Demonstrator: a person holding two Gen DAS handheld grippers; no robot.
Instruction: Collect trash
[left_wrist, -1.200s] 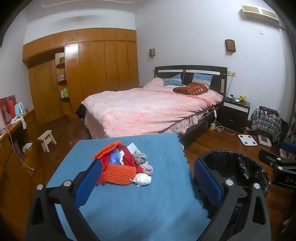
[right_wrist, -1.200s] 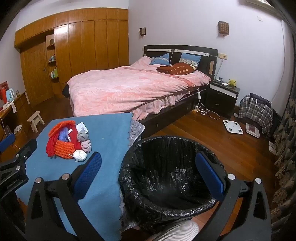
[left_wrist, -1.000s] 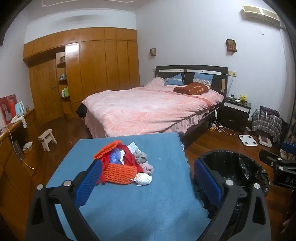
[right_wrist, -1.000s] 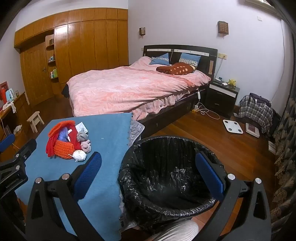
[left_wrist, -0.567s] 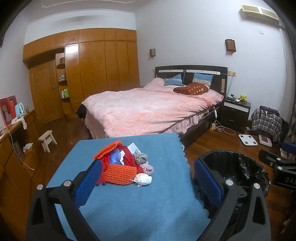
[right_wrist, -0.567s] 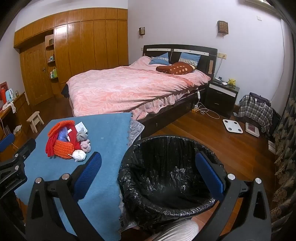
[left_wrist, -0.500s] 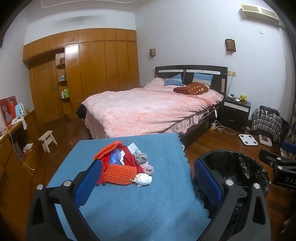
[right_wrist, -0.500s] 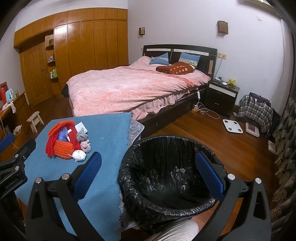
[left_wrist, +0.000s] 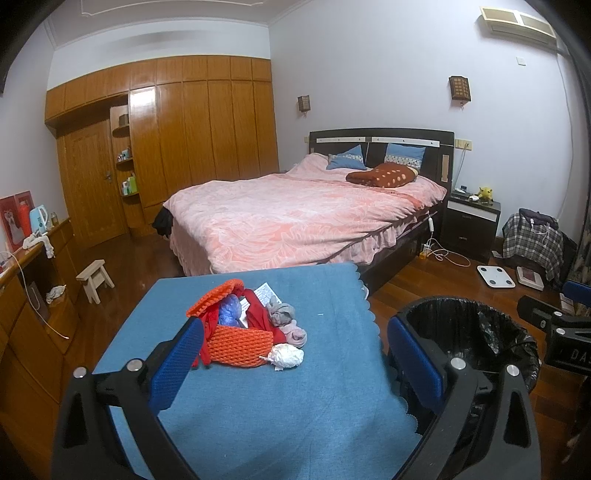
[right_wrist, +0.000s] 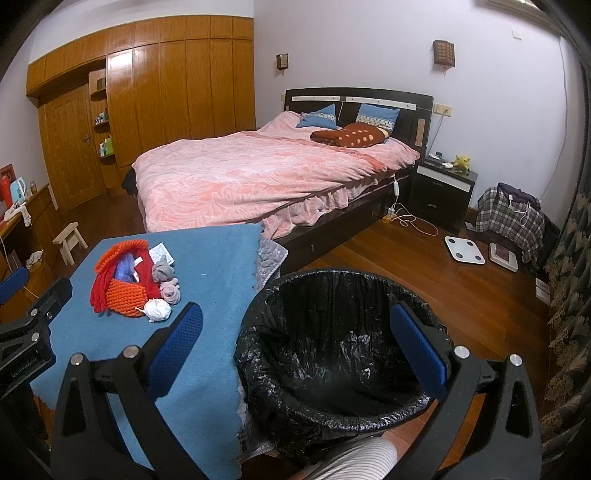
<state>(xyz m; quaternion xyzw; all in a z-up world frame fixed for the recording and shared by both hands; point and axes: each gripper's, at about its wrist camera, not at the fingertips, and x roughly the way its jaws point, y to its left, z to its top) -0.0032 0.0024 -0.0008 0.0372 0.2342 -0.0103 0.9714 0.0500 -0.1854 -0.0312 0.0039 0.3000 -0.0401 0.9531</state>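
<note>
Both our left tongs (left_wrist: 291, 365) and right tongs (right_wrist: 295, 347) hang wide open, holding nothing. The crumpled white paper wad (left_wrist: 285, 356) lies on the blue-clothed surface (left_wrist: 325, 398), touching the orange knitted basket (left_wrist: 240, 345). We should take it first with the left tongs, pinching low, then swing to the black-lined round bin (right_wrist: 332, 354); the grey and pink lumps (left_wrist: 286, 321) may be socks.

Blue cloth (left_wrist: 258, 413) under the left tool, scalloped at its edge. Ahead on it: orange knit basket (left_wrist: 240, 345), red fabric (left_wrist: 258, 317), white crumpled wad (left_wrist: 286, 356), grey and pink balled socks (left_wrist: 286, 321). Glossy black bin liner (right_wrist: 332, 343) below the right tool. Beyond, pink patterned bedspread (right_wrist: 251, 177), plaid bag (right_wrist: 511, 218).
</note>
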